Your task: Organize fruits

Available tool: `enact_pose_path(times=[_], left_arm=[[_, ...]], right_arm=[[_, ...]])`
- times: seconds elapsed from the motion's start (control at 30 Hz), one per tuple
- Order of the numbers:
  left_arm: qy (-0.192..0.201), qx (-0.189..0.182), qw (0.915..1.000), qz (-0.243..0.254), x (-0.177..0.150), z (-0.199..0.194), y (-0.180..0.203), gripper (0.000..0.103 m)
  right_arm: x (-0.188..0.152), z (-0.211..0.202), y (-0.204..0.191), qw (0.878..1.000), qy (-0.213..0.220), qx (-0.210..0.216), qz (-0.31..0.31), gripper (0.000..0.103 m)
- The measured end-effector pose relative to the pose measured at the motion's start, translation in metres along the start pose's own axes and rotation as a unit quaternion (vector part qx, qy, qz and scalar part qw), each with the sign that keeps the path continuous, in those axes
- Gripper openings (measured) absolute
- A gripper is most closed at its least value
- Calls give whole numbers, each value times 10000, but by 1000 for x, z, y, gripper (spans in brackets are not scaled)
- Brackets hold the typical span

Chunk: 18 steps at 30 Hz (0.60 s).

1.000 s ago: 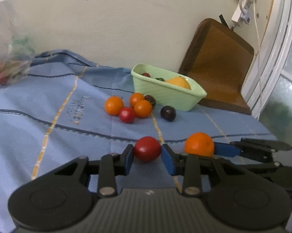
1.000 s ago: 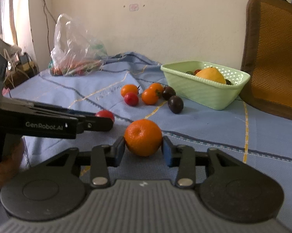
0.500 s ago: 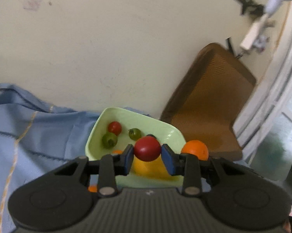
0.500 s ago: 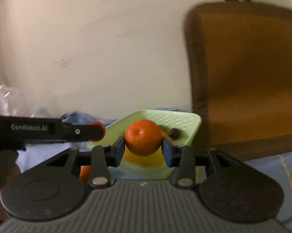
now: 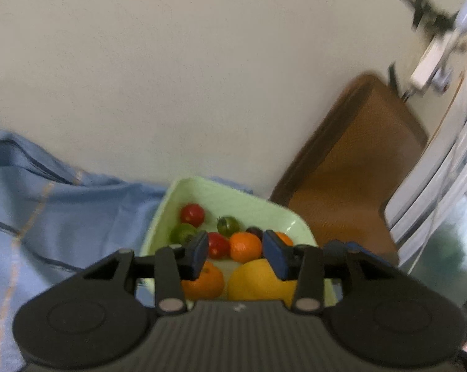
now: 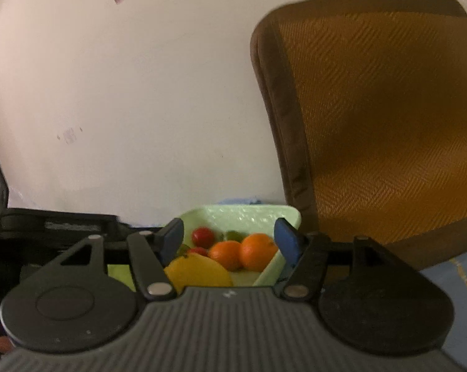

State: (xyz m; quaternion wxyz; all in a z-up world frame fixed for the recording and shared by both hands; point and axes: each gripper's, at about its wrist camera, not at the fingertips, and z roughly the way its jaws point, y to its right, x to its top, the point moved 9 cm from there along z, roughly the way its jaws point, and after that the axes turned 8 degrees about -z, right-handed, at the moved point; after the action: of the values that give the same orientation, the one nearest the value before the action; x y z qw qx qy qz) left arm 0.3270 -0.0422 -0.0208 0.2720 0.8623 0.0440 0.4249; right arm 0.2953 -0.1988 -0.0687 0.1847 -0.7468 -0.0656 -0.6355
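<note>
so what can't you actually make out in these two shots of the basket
- Left wrist view: the green basket's near side, hidden by the left gripper.
- Right wrist view: the basket's left part, behind the right gripper.
- Both views: any fruit outside the basket, out of frame.
- Left view: wall fittings, blurred.

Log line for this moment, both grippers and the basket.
left gripper: fingers just opened, nothing between | right gripper: fingers just opened, nothing between | green basket: holds tomatoes, oranges, yellow fruit | phase: fruit released

Two red tomatoes (image 5: 192,214), three oranges (image 5: 245,247), one basket (image 5: 221,195).
</note>
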Motion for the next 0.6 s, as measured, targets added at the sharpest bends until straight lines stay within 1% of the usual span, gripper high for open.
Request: enact_pose_path(times=[0.07,0.13,0.2,0.23,0.27,0.3,0.33,0.4,0.47,0.5,0.53,0.6], left_arm=[[214,-31,9997,-116,3,-28,-8,40],[390,43,9990,-209,-4,-58,-22,40],[494,249,9983,-208,-16,-81,-36,39],[518,353,9978,-198,-25,-92,-44,39],[516,429,9975,-202,-32,-100,-51,39],[502,506,9972,-223,-39,-107,-58,39],[468,575,9968,-283,-46,-113,-66,39],[365,601,9964,-479,-58,-117,-78,39],[228,537,9958,-703,-68,-117,-87,38],[185,513,9958,-741,-71,-116,-88,38],[167,510,9961,-699,-74,-115,-87,38],[179,545,9974,-442,-77,-113,-79,38]], right_arm=[[2,-10,-4,9999,114,76,7,67],[6,-20,-11,9996,208,207,-37,65],[8,-29,-24,9988,229,419,-91,57],[7,-33,-33,9981,190,562,-178,50],[6,-36,-42,9972,151,673,-283,46],[2,-38,-53,9959,88,788,-428,44],[-4,-41,-63,9944,5,887,-573,42],[-20,-44,-84,9898,-226,1034,-958,42],[-38,-44,-103,9832,-453,1045,-1426,42],[-43,-43,-108,9808,-538,1039,-1563,42],[-49,-42,-112,9785,-657,1049,-1650,42],[-58,-40,-114,9764,-876,1063,-1662,42]])
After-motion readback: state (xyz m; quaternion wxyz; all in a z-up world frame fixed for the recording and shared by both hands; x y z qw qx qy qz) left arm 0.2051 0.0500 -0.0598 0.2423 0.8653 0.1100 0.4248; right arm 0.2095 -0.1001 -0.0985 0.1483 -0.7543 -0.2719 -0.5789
